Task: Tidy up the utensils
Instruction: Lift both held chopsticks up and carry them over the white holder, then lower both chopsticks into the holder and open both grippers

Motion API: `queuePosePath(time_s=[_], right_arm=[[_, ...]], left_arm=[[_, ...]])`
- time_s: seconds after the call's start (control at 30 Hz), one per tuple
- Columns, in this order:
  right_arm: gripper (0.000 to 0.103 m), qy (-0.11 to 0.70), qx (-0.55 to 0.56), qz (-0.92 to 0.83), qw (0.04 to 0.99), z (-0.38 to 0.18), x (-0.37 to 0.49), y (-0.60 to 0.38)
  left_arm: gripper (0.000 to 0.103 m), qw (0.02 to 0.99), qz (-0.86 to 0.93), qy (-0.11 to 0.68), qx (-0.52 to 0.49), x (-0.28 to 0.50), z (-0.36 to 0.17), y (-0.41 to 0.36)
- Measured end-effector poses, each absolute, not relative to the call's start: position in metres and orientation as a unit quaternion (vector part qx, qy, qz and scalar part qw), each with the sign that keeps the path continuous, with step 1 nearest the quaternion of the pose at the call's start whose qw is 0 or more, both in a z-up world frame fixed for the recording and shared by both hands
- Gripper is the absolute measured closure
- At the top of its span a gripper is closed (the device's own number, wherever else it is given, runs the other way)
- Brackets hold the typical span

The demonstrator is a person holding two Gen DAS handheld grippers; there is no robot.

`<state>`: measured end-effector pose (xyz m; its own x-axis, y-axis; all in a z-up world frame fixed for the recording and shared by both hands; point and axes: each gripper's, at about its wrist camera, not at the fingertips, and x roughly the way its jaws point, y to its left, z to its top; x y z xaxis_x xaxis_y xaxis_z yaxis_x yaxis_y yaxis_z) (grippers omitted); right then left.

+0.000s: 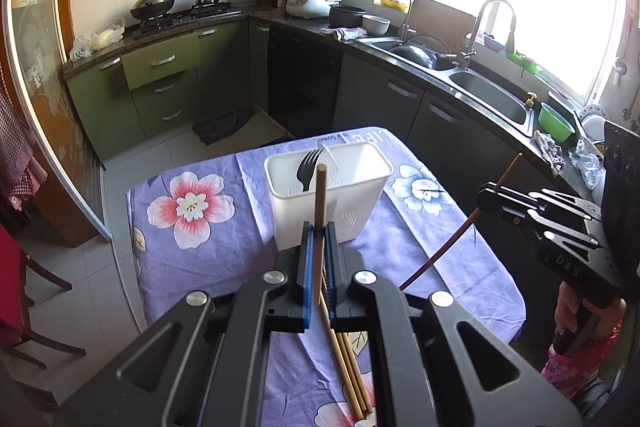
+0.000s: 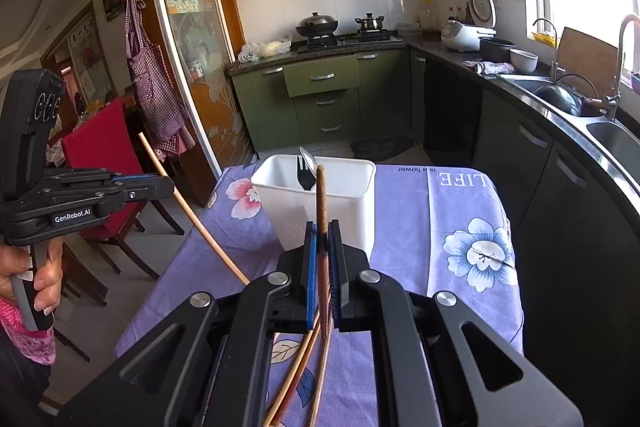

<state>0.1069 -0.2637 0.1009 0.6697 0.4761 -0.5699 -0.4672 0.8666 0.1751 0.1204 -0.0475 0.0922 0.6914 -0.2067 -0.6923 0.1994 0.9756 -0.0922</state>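
Left wrist: jaws (closed) on chopstick (image 1: 319, 211)

A purple cloth with big flowers (image 1: 192, 211) covers the surface. Behind it are green drawers (image 2: 322, 77). A black wok (image 1: 153, 4) sits on the stove, and a white rice cooker (image 2: 464, 35) stands close by. A checked apron (image 2: 154, 83) hangs beside a red chair (image 2: 100, 143).

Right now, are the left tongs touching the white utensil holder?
Apart. The right wrist view shows the left tongs shut on a light chopstick, held left of the white utensil holder, with open floor visible between.
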Motion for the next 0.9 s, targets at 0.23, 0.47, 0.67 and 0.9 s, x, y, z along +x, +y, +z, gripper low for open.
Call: queuePosePath(time_s=[0.23,0.47,0.67,0.9], right_arm=[[0.097,0.275,0.011,0.263,0.925,0.157,0.118,-0.261],[0.097,0.239,0.024,0.257,0.936,0.208,0.147,-0.253],[0.097,0.233,0.025,0.238,0.943,0.224,0.187,-0.240],[0.097,0.265,0.022,0.223,0.938,0.185,0.226,-0.226]], left_arm=[[0.097,0.941,-0.111,0.319,0.000,0.129,0.158,-0.056],[0.097,0.958,-0.097,0.269,-0.003,0.144,0.201,-0.058],[0.097,0.967,-0.078,0.241,0.001,0.172,0.210,-0.061],[0.097,0.959,-0.068,0.276,-0.004,0.213,0.169,-0.060]])
